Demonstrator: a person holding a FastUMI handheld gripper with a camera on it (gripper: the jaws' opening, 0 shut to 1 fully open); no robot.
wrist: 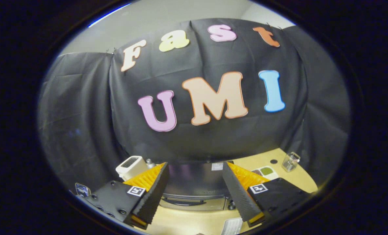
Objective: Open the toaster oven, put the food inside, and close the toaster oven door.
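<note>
Hand-held gripper (195,209) open above toaster oven (194,186)

Pale wooden surface (298,182) under black cloth wall (83,124). Clear glass measuring cup (290,162) standing on it near the cloth. White boxy appliance with dark top grille (132,165) at the opposite side, small grey knob (149,162) just beside.

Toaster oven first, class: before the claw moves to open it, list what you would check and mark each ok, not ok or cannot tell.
1. Toaster oven lies ahead, seen between the fingers: ok.
2. Door shut, handle facing the claw: ok.
3. Claw open and holding nothing: ok.
4. Claw touching the handle: not ok, it is short of it.
5. Food ready for loading: cannot tell.
6. Glass cup stands apart on the table: ok.
</note>
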